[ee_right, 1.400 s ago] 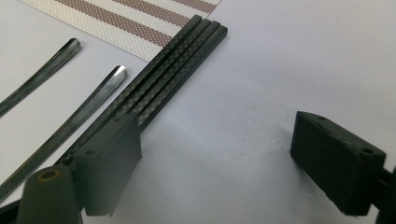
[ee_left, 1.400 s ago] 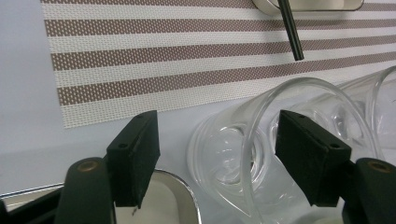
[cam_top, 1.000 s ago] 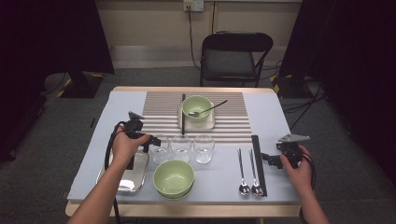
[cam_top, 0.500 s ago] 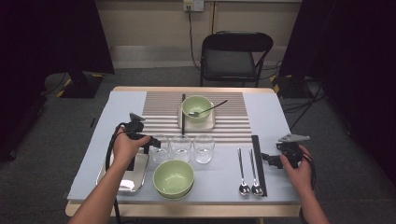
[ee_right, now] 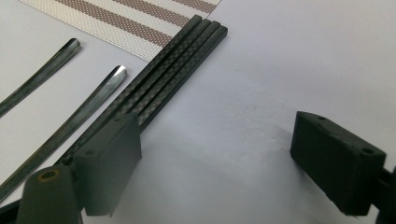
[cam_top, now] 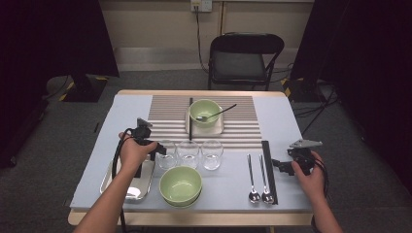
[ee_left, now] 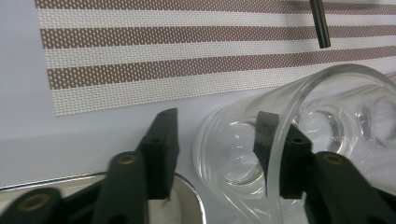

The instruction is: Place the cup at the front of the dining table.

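A clear, colourless glass [ee_left: 261, 158] is showing between the black jaws of the left gripper [ee_left: 215, 154]. The placemat [cam_top: 165, 116] is showing brown and cream stripes in a fine woven mesh. The desk [cam_top: 121, 111] is looking pale blue-grey. Both bowls [cam_top: 180, 185] are showing light green. The chopsticks [ee_right: 173, 70] are showing a black carbon-weave pattern, the spoons [cam_top: 252, 179] shining silver.

Left tool [ee_left: 215, 140] narrowed over the last second, jaws just closing around the wall of the leftmost glass [ee_left: 261, 154], one jaw now inside the rim, the other outside and seemingly short of the wall, glass unmoved between them.
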{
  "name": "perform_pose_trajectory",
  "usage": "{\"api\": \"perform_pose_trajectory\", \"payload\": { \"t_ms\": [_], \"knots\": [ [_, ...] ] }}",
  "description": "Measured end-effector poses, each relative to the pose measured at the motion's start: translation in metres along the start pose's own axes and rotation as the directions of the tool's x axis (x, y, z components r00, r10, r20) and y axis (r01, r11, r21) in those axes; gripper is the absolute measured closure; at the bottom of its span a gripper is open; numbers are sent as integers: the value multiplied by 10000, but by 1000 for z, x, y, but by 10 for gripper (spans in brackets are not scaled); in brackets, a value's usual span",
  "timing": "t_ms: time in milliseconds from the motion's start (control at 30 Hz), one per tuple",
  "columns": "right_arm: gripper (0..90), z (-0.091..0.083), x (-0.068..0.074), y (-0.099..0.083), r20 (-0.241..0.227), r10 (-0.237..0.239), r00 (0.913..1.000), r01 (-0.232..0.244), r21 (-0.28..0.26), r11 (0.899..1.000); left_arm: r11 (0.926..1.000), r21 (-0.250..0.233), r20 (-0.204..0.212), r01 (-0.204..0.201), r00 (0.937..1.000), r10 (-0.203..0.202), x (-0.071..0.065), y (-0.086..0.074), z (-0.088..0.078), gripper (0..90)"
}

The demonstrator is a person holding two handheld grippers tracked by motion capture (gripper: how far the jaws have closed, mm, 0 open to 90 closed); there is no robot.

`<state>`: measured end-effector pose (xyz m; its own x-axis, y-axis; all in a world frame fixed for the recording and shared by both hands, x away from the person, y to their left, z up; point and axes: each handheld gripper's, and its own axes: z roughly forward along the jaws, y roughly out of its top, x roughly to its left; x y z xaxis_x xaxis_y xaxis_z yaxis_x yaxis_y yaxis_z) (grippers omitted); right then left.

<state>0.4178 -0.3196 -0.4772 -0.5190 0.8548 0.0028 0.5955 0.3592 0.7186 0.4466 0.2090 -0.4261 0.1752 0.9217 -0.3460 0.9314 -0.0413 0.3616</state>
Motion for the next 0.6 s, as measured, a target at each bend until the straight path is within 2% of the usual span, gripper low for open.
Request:
{"api": "perform_pose_trajectory", "payload": {
  "t_ms": [200, 333, 600],
  "knots": [
    [154, 0, 0, 0, -2, 0, 10000, 0, 0, 10000, 9999, 132, -92, 84, 9999, -82, -1, 1, 1, 606],
    [154, 0, 0, 0, -2, 6, 10000, -6, 2, 10000, 9994, 271, -71, 204, 9998, -202, -2, 1, 1, 691],
    [154, 0, 0, 0, 0, 3, 10000, -3, 1, 10000, 9982, 587, -718, 123, 9974, -81, -8, 4, 1, 757]
  ]
}}
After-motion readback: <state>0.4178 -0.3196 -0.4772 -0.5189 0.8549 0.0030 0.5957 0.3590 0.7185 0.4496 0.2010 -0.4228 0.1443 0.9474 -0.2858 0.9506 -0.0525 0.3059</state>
